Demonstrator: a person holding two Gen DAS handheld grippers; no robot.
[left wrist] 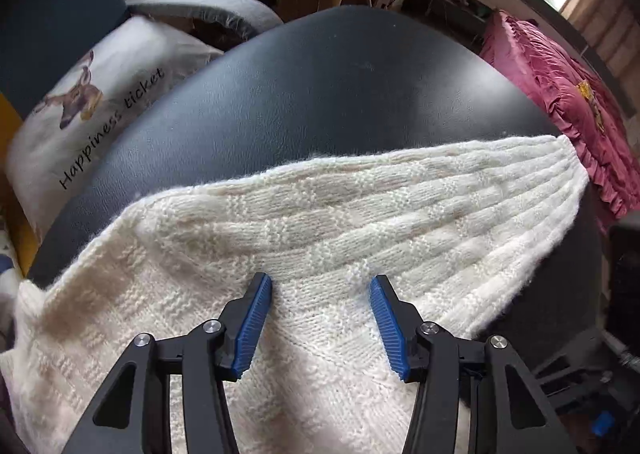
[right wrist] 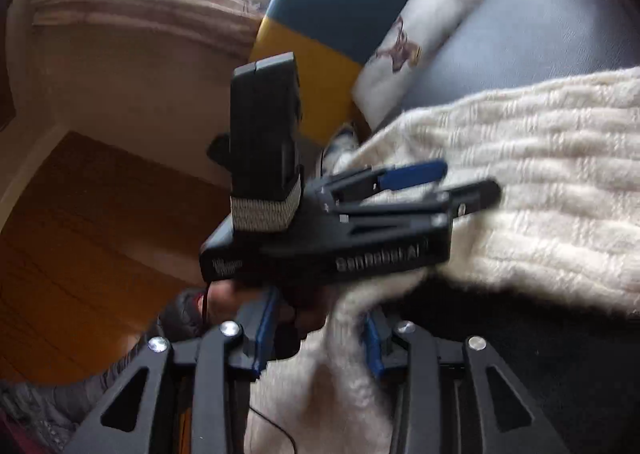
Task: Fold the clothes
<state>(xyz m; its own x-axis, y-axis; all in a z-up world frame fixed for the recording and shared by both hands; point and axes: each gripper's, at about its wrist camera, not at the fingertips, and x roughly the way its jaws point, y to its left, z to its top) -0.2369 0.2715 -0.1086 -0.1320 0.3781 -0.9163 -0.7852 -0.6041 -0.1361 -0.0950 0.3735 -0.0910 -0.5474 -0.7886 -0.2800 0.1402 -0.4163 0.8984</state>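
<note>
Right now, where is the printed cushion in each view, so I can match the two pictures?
Left wrist view: the cushion lies at left, beyond the black table, behind the sweater.
Right wrist view: the cushion is upper centre-right, tilted, beside the blue and yellow chair.
Shared landmark: the dog print on the cushion, next to the table's edge.

The left tool (left wrist: pixel 321 292) hovers open-jawed over a cream knitted sweater (left wrist: pixel 304 230) spread across a black worktop (left wrist: pixel 320 93); a printed cushion (left wrist: pixel 80 109) lies beyond to its left, pink bedding (left wrist: pixel 568 105) to its right.
</note>
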